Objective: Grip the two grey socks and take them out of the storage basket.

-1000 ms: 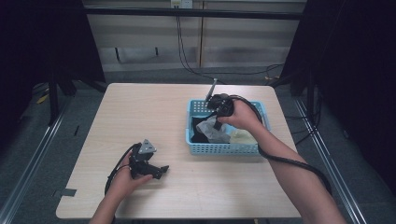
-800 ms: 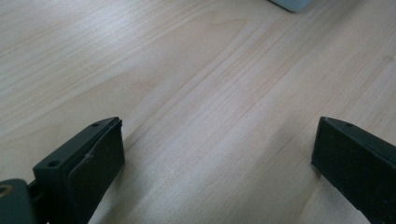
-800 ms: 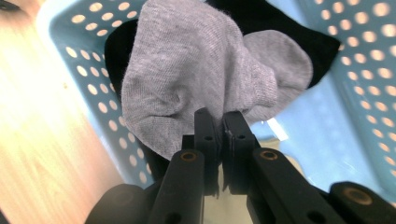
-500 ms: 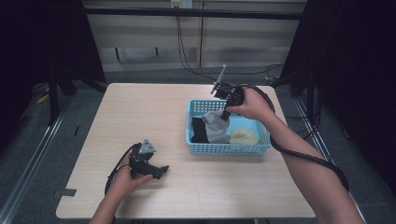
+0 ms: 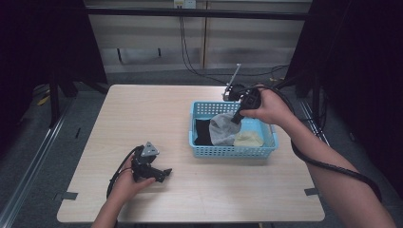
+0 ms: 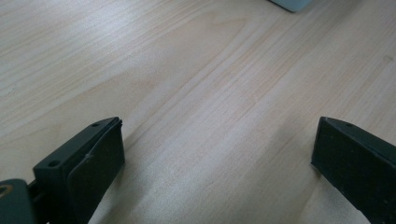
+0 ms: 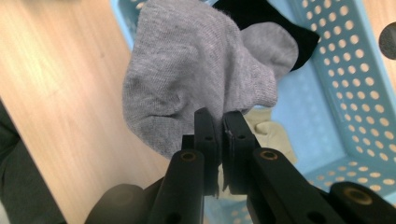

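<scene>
High view: the right gripper (image 5: 236,115) holds a grey sock (image 5: 222,130) hanging over the blue basket (image 5: 233,151) at the right of the counter (image 5: 142,114); a black sock (image 5: 203,131) and a cream sock (image 5: 248,139) lie inside. The left gripper (image 5: 161,174) rests on the counter near its front edge, well apart from the basket.

Left gripper view: its fingers (image 6: 88,158) stand spread over bare wood.

Right gripper view: its fingers (image 7: 205,135), pressed together, pinch the grey sock's edge above the basket.
</scene>
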### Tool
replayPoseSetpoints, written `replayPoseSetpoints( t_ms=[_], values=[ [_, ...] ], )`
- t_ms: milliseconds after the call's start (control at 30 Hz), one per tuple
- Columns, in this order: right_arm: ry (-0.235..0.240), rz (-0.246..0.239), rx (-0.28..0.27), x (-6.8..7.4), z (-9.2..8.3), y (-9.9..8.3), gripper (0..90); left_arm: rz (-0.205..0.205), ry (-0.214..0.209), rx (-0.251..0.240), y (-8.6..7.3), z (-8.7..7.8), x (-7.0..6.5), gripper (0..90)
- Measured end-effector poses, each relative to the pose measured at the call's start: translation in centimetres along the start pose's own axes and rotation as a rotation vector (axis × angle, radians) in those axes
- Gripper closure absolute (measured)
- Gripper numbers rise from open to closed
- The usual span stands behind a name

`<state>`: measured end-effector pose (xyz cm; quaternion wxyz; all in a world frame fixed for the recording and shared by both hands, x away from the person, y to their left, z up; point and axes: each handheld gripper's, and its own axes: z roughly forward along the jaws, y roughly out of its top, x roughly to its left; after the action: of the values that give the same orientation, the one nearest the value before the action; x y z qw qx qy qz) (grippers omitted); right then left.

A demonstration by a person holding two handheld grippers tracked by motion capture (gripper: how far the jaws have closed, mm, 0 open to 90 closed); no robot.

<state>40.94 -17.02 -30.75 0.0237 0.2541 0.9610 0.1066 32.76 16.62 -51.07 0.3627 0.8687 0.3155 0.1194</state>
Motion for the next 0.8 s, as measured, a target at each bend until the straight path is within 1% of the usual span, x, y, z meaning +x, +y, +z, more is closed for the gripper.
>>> replayPoseSetpoints(
  t_ms=[33, 67, 100, 167, 200, 233, 267, 300, 333, 367, 400, 433, 467, 500, 533, 600, 633, 667, 700, 733, 767, 800],
  values=[
    [0.004, -0.013, 0.002, 0.5, -0.3, -0.5, 86.2, -0.001, 0.0, 0.001, 0.0, 0.0, 0.0, 1.8],
    [0.004, -0.013, 0.002, 0.5, -0.3, -0.5, 86.2, -0.001, 0.0, 0.0, 0.0, 0.0, 0.0, 1.8],
    [0.007, -0.032, 0.004, 0.9, -0.5, -0.8, 86.1, 0.0, 0.0, 0.0, 0.0, 0.0, 0.0, 1.8],
    [0.011, -0.044, 0.006, 1.5, -0.7, -1.2, 86.2, -0.001, 0.0, 0.002, 0.0, 0.0, 0.0, 1.8],
    [0.011, -0.044, 0.006, 1.5, -0.7, -1.2, 86.2, -0.001, 0.0, 0.002, 0.0, 0.0, 0.0, 1.9],
    [0.007, -0.059, 0.016, 2.2, -0.8, -1.5, 86.1, 0.0, 0.0, 0.0, 0.0, 0.0, 0.0, 1.8],
    [0.007, -0.059, 0.016, 2.2, -0.8, -1.5, 86.1, 0.0, 0.0, 0.0, 0.0, 0.0, 0.0, 1.8],
    [0.018, -0.083, 0.004, 3.0, -1.0, -1.7, 86.1, -0.001, 0.0, 0.001, 0.0, 0.0, 0.0, 1.8],
    [0.018, -0.083, 0.004, 3.0, -1.0, -1.7, 86.1, -0.001, 0.0, 0.001, 0.0, 0.0, 0.0, 1.8],
    [0.021, -0.106, 0.005, 3.9, -1.2, -1.9, 86.1, 0.0, 0.0, 0.001, 0.0, 0.0, 0.0, 1.8],
    [0.021, -0.106, 0.005, 3.9, -1.2, -1.9, 86.1, 0.0, 0.0, 0.001, 0.0, 0.0, 0.0, 1.8],
    [0.026, -0.122, 0.001, 4.7, -1.5, -2.1, 86.1, -0.001, 0.0, 0.001, 0.0, 0.0, 0.0, 1.8],
    [0.026, -0.122, 0.001, 4.7, -1.5, -2.1, 86.1, -0.001, 0.0, 0.001, 0.0, 0.0, 0.0, 1.8],
    [0.037, -0.143, -0.004, 5.4, -1.5, -2.3, 86.0, -0.002, 0.002, -0.002, 0.0, 0.0, 0.0, 1.8],
    [0.037, -0.143, -0.004, 5.4, -1.5, -2.3, 86.0, -0.002, 0.002, -0.002, 0.0, 0.0, 0.0, 1.9],
    [0.041, -0.154, -0.001, 6.2, -1.5, -2.6, 86.0, -0.002, 0.002, -0.002, 0.0, 0.0, 0.0, 1.8],
    [0.046, -0.171, 0.001, 6.6, -1.3, -2.7, 86.0, -0.001, 0.002, -0.002, 0.0, 0.0, 0.0, 1.8],
    [0.047, -0.175, 0.001, 7.0, -1.2, -2.8, 86.0, -0.001, 0.002, -0.003, 0.0, 0.0, 0.0, 1.8],
    [0.057, -0.19, 0.007, 7.5, -0.9, -3.0, 86.0, -0.001, 0.002, -0.003, 0.0, 0.0, 0.0, 1.9],
    [0.057, -0.19, 0.007, 7.5, -0.9, -3.0, 86.0, -0.001, 0.002, -0.003, 0.0, 0.0, 0.0, 1.8],
    [0.061, -0.203, 0.015, 8.1, -0.4, -3.2, 85.9, -0.001, 0.002, -0.003, 0.0, 0.0, 0.0, 1.8],
    [0.061, -0.203, 0.015, 8.1, -0.4, -3.2, 85.9, -0.001, 0.002, -0.003, 0.0, 0.0, 0.0, 1.8]
  ],
)
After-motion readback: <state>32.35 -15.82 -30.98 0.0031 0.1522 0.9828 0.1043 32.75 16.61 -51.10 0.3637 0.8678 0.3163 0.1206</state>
